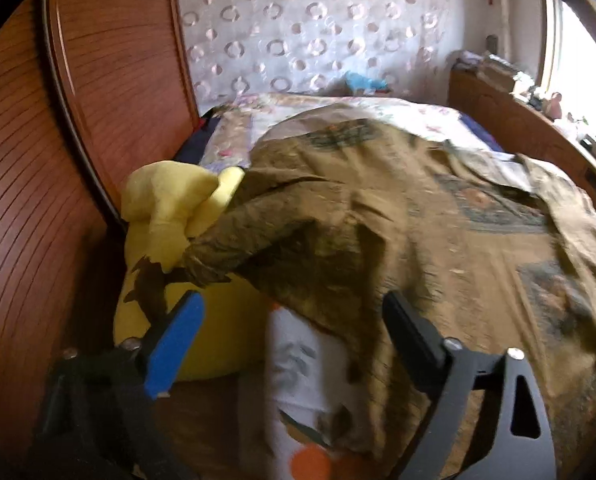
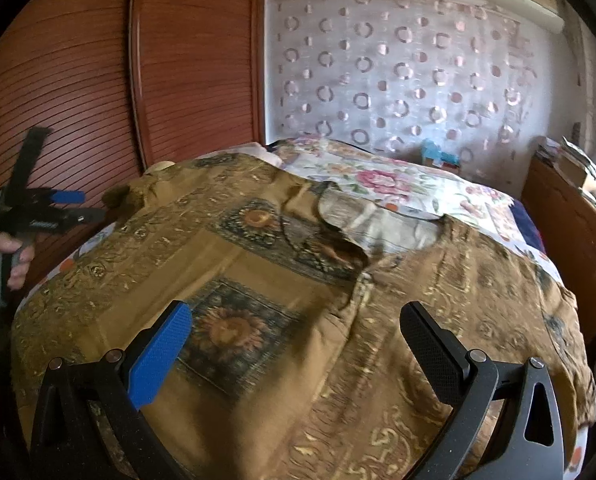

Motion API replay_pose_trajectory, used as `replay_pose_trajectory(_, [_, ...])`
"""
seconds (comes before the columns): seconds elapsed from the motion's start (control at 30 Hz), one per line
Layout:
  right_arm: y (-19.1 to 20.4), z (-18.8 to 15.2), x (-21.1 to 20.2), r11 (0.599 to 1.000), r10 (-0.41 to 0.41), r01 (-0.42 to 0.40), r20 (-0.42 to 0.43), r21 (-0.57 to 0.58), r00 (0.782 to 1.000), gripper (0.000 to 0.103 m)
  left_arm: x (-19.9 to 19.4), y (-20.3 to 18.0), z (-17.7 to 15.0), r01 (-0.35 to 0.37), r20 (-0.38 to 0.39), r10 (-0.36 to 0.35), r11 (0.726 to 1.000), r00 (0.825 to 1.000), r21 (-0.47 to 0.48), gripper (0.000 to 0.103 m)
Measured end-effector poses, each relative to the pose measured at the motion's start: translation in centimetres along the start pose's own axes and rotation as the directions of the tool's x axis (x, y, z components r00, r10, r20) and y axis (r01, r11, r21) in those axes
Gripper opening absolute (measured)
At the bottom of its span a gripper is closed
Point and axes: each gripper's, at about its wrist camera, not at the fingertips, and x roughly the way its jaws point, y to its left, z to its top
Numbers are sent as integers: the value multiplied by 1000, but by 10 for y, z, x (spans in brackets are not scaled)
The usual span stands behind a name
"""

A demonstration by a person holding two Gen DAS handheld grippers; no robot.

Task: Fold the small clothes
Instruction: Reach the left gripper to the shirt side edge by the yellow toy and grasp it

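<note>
Brown patterned shirt point(image 2: 298, 280) is lying spread flat, neckline open, across a floral bedspread point(image 2: 397, 184) on the bed. Right gripper point(image 2: 294, 344) is hovering over it, jaws wide apart and empty. Only the left wrist view is showing the left gripper point(image 1: 290, 328), released and holding nothing, nearing a sleeve drooping off the bed's edge beside a yellow plush toy point(image 1: 170, 200).

No lettering, label or number shows clearly enough to read.
</note>
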Motion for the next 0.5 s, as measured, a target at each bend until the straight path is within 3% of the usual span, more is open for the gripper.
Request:
replay_pose_trajectory(0.1, [1, -2, 5, 1000, 8, -8, 3, -2, 1000, 103, 12, 6, 11, -30, 8, 30, 999, 1000, 9, 81])
replay_pose_trajectory(0.33, [-4, -4, 4, 1000, 5, -5, -6, -14, 1000, 103, 39, 18, 27, -67, -10, 68, 997, 998, 44, 77])
replay_pose_trajectory(0.4, [-3, -4, 6, 1000, 7, -7, -6, -12, 1000, 103, 42, 19, 28, -55, -13, 56, 997, 998, 58, 65])
replay_pose_trajectory(0.43, [-2, -5, 6, 1000, 7, -7, -7, -11, 1000, 103, 42, 20, 28, -42, -14, 43, 997, 999, 64, 49])
replay_pose_trajectory(0.5, [3, -5, 10, 1000, 5, -5, -7, -13, 1000, 103, 42, 21, 29, 7, -25, -5, 998, 1000, 61, 28])
